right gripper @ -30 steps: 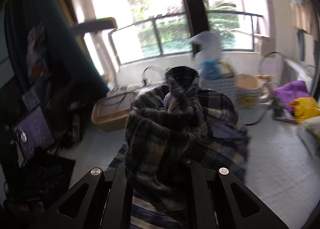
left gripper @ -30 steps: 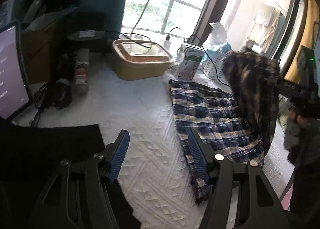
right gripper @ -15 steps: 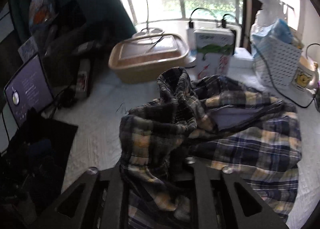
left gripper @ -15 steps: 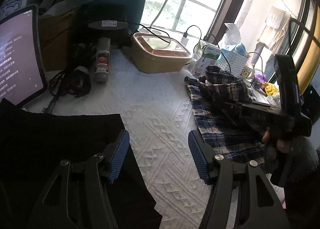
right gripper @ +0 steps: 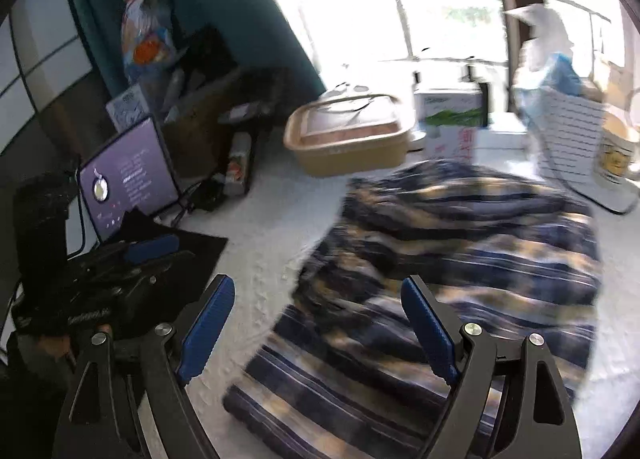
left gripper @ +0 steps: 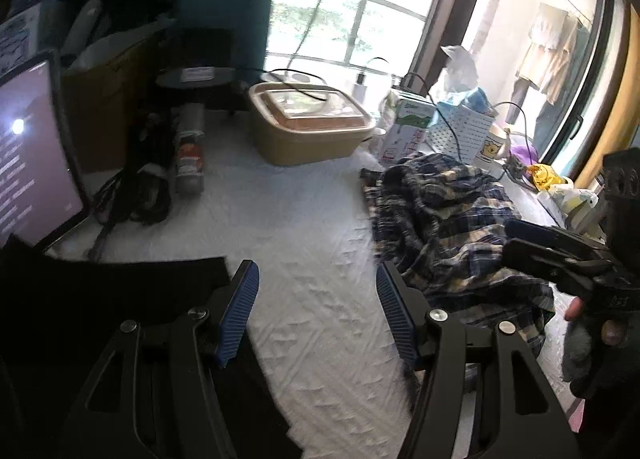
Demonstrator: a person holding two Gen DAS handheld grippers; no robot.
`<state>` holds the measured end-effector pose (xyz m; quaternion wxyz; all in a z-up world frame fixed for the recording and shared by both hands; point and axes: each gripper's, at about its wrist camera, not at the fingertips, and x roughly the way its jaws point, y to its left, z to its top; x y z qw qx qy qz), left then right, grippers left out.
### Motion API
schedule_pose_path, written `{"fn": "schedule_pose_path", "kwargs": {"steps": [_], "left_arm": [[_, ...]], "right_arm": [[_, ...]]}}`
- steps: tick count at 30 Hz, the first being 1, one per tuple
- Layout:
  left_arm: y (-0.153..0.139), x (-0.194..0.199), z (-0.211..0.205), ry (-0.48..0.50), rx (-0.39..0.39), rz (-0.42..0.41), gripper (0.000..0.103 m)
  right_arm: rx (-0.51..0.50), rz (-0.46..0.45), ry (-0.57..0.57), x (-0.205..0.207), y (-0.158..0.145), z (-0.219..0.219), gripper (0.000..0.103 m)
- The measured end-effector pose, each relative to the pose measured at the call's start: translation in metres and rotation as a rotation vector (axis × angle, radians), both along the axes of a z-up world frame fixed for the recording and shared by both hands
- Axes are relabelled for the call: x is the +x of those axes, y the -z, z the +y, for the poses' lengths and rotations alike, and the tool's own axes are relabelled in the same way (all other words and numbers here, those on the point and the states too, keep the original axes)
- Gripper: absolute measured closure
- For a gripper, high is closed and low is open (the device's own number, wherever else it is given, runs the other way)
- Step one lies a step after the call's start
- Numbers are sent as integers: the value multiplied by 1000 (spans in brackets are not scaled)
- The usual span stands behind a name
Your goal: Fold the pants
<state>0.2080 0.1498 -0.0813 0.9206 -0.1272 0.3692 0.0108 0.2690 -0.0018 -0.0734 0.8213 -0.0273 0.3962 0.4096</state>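
Both grippers are gaping empty, the right gripper (right gripper: 318, 333), jaws just spreading, hovering nearer the plaid pants (right gripper: 452, 259) than the left gripper (left gripper: 318, 311).

A white, ridge-textured cloth-covered tabletop (left gripper: 304, 227) carries rumpled blue-and-cream plaid pants (left gripper: 452, 219) at three o'clock, a tan lidded plastic tub (left gripper: 308, 127) at twelve, and a flat black mat (left gripper: 100, 291) at eight.
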Motion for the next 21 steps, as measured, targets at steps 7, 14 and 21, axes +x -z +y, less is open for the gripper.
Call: {"fn": "schedule_pose_path", "kwargs": {"steps": [7,14,21], "left_arm": [[0,43,-49,128,24,-1,42],[26,80,-81,188,121,57,53],[47,89,-67,149,138,134,66]], "right_arm": [[-6,-26,181,22,7,-88,44],[-80,15,161,22,42,-111,71],[-179,16,58,-11,67,-115,71]]}}
